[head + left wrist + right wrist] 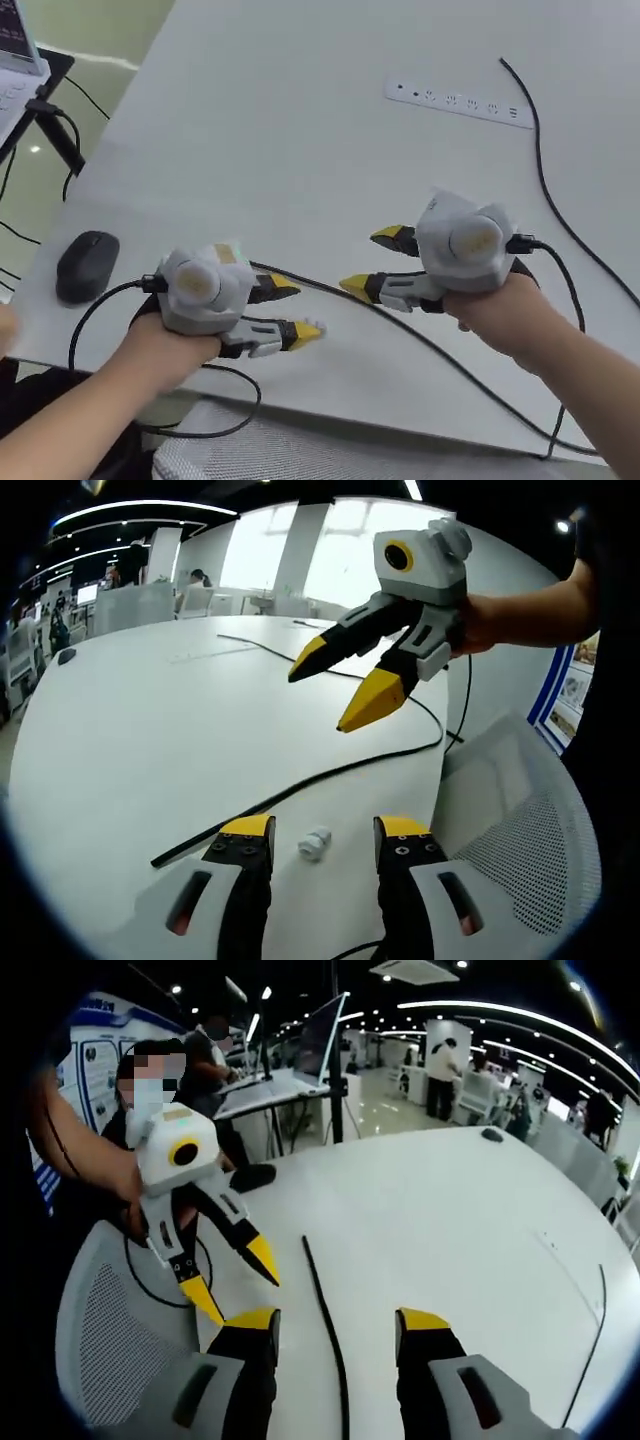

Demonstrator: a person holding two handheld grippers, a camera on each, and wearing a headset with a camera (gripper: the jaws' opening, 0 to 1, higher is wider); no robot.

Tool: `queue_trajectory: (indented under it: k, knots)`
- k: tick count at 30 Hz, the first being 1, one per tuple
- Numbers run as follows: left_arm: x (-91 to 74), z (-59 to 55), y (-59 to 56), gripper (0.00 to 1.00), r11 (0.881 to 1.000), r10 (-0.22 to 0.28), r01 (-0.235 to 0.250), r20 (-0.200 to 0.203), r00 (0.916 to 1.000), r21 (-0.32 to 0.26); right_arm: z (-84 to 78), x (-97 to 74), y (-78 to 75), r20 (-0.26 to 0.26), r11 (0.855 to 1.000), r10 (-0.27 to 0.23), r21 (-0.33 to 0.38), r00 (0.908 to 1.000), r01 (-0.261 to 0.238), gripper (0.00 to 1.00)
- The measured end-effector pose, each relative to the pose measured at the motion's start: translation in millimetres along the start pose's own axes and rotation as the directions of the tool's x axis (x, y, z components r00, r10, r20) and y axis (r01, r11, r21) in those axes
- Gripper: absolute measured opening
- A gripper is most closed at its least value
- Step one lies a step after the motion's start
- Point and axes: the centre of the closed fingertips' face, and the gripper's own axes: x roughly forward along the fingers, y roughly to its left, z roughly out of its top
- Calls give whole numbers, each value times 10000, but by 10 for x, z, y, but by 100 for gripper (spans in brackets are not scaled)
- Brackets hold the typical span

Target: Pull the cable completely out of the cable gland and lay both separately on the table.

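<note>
The white worktop (300, 130) is stretching away from the person, and a grey mesh chair (230, 450) is standing against its near edge. The black cable (420, 335) is lying loose on the worktop, running from under the left hand-held gripper (303, 307) across to the near right edge. In the left gripper view its free end is resting just beside that gripper's left jaw. In the right gripper view the cable (325, 1330) is passing between the jaws of the right hand-held gripper (337, 1320) without touching them.

A white power strip (458, 102) is lying far back on the worktop, with its own black cord (540, 170) curving past it.

The left hand-held gripper is hovering low over the near edge with its jaws spread apart and holding nothing. The right hand-held gripper (362, 260) is hanging above the worktop, its jaws likewise gaping and empty, with its tips pointing towards the left one.

A dark computer mouse (87, 266) is sitting near the left edge.

The small white cable gland (314, 843) is lying on the worktop between the left hand-held gripper's jaws, near the cable (330, 777) but apart from it.
</note>
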Motion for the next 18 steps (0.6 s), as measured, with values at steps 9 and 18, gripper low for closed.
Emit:
queue_trajectory:
  k: [9, 18]
  knots:
    - [-343, 280, 7, 50, 9957, 771, -719, 943, 9925, -576, -38, -506, -32, 1293, 9907, -117, 1361, 9915, -61, 52]
    - [-549, 363, -67, 61, 9913, 1202, -1130, 1131, 9863, -679, -251, -944, 25, 2123, 9699, -647, 2434, 9751, 114, 60]
